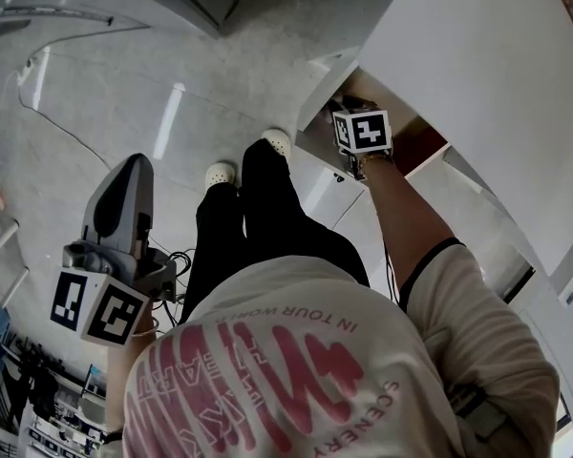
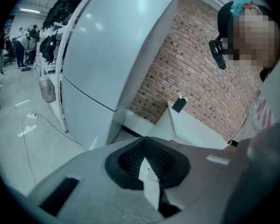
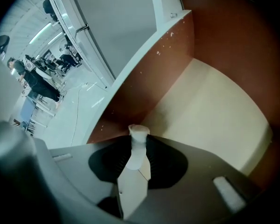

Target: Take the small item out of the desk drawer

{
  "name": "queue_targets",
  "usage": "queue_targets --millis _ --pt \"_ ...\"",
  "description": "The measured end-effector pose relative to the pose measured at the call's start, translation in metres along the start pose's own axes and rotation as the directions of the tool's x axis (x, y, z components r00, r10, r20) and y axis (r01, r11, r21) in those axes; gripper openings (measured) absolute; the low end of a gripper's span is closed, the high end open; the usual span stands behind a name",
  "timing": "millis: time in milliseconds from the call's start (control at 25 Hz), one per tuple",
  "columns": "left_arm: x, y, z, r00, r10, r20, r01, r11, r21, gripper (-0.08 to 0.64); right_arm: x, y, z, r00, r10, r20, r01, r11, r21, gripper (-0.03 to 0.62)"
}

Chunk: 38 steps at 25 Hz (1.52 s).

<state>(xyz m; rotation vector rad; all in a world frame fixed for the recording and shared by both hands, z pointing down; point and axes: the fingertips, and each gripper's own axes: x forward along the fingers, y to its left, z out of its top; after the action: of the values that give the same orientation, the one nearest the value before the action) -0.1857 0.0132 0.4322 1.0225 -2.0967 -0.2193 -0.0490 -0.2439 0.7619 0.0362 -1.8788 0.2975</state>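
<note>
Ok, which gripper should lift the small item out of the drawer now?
Right. The right gripper reaches down into the drawer, its jaws closed on the small white item. The left gripper hangs outside, jaws together, empty.

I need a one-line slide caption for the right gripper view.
The right hand-held gripper clamps a small white item over the brown-walled drawer.

On the shirt [image 1: 296, 370], printed in pink and seen upside down, the words "IN TOUR WORL" and "SCENERY" can be read, while the larger pink letters beside them cannot be made out.
</note>
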Motion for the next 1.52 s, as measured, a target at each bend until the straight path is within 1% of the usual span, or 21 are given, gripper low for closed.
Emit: queue_targets --millis 160,320,520,800,1040,1240,1440,1520 --pt "-0.002 -0.003 0.009 0.998 -0.052 0.021 0.052 0.999 0.014 0.006 -0.015 -0.001 0.002 0.999 -0.039 0.015 0.039 0.999 0.017 0.114" --pt "-0.013 -0.004 0.019 0.995 -0.095 0.021 0.094 0.995 0.043 0.006 -0.033 0.001 0.005 0.995 -0.097 0.031 0.096 0.995 0.041 0.114" --pt "-0.027 0.002 0.028 0.991 -0.127 0.036 0.125 0.991 0.039 0.006 -0.061 0.002 0.002 0.982 -0.182 0.058 0.176 0.98 0.094 0.112" --pt "-0.039 -0.01 0.048 0.977 -0.21 0.047 0.205 0.975 0.087 0.006 -0.1 0.008 -0.005 0.957 -0.271 0.101 0.253 0.954 0.163 0.112" --pt "-0.056 -0.026 0.061 0.957 -0.283 0.066 0.272 0.952 0.139 0.006 -0.134 0.021 -0.019 0.939 -0.315 0.138 0.28 0.933 0.227 0.112" --pt "-0.067 -0.042 0.068 0.934 -0.348 0.081 0.331 0.928 0.17 0.006 -0.163 0.036 -0.032 0.92 -0.351 0.172 0.291 0.909 0.297 0.112" --pt "-0.077 -0.063 0.074 0.904 -0.42 0.087 0.396 0.895 0.205 0.006 -0.194 0.054 -0.041 0.901 -0.372 0.224 0.279 0.891 0.359 0.112" --pt "-0.081 -0.072 0.076 0.889 -0.449 0.088 0.422 0.879 0.221 0.006 -0.207 0.061 -0.044 0.891 -0.388 0.236 0.278 0.877 0.391 0.112"
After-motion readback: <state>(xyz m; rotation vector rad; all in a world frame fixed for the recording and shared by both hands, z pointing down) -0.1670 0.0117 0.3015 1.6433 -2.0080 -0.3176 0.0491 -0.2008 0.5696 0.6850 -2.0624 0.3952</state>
